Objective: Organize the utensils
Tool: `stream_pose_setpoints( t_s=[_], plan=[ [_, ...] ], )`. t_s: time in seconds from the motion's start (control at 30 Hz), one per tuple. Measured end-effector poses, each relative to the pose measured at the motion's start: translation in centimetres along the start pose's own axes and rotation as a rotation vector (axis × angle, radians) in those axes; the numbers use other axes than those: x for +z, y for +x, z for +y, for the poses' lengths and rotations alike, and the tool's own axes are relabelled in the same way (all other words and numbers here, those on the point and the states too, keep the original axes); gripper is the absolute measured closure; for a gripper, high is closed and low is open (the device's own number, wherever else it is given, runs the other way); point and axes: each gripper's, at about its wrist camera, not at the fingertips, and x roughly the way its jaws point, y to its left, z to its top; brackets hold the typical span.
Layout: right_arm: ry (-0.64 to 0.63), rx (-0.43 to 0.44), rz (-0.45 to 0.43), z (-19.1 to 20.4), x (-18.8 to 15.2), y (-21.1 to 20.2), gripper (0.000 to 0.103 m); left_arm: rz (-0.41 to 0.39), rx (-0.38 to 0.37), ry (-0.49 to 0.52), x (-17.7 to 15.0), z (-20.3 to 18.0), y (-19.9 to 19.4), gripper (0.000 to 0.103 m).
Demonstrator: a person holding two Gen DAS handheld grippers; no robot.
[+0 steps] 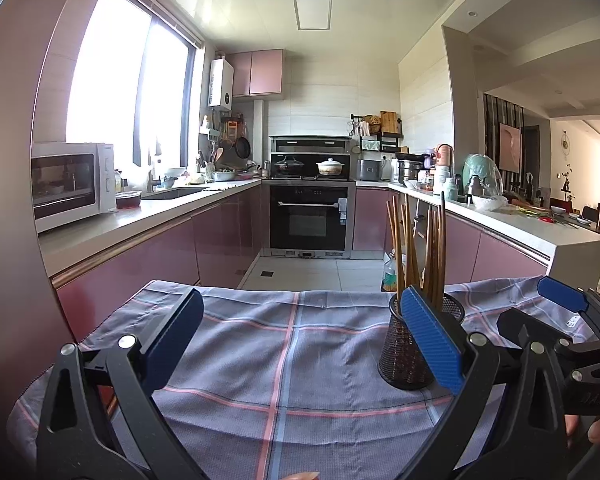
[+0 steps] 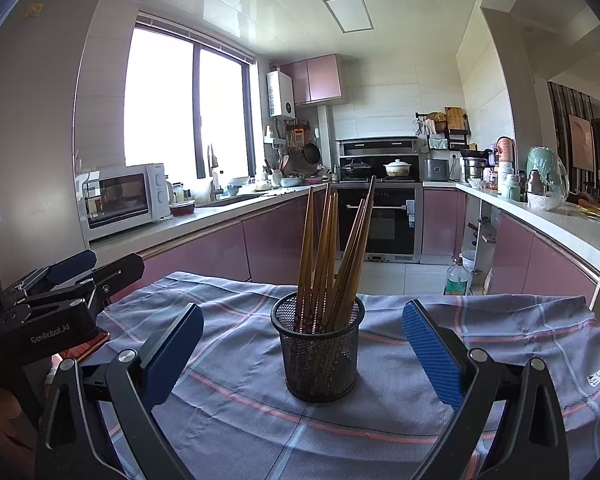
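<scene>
A worktop draped in a grey-blue plaid cloth [image 2: 380, 420] fills the foreground of a kitchen with pink cabinets. On it stands an upright black mesh holder [image 2: 318, 350], packed with brown wooden chopsticks [image 2: 330, 256] that lean outward from its mouth. My right gripper [image 2: 302, 354] frames the holder with its fingers spread wide, not touching it, and my left gripper [image 1: 300, 344] hovers beside it over bare cloth, fingers equally spread and empty.

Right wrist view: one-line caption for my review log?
Open right gripper faces a mesh holder of wooden chopsticks on a plaid cloth.
</scene>
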Motion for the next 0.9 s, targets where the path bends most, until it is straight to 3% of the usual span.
stream_pose_setpoints(
  t_s=[0.9],
  plan=[
    [-0.004,-0.007,-0.019,-0.14,0.49,-0.13,0.007,0.004,-0.001,-0.003,0.04,-0.07,-0.04,0.006]
  ],
)
